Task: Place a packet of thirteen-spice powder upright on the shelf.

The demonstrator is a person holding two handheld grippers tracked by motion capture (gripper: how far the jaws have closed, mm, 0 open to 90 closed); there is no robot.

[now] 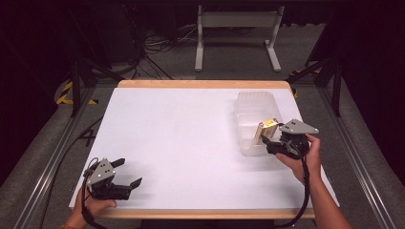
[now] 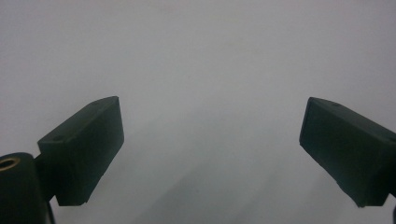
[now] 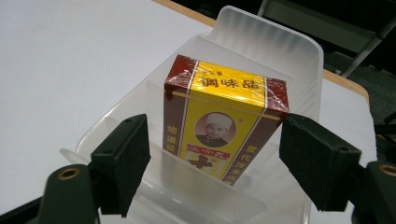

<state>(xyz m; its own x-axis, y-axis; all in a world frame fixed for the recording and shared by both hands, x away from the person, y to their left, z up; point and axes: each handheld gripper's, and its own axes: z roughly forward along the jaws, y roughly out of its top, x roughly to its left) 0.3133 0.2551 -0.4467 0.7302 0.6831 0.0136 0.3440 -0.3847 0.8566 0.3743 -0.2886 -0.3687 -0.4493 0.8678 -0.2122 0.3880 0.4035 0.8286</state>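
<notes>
Right gripper [image 3: 212,154] is at the clear plastic bin [image 1: 248,102] near the table's [image 1: 167,133] far right, jaws spread wide either side of a yellow-and-maroon seasoning box [image 3: 223,121] standing in it, neither pad touching. Left gripper [image 1: 128,172] rests low at the near-left corner, jaws wide apart, holding nothing.

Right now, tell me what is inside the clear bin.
A yellow and red box stands upright in the clear bin, in a slot between its dividers, with the right hand-held gripper open around it. The box hides the bin floor beneath it.
</notes>
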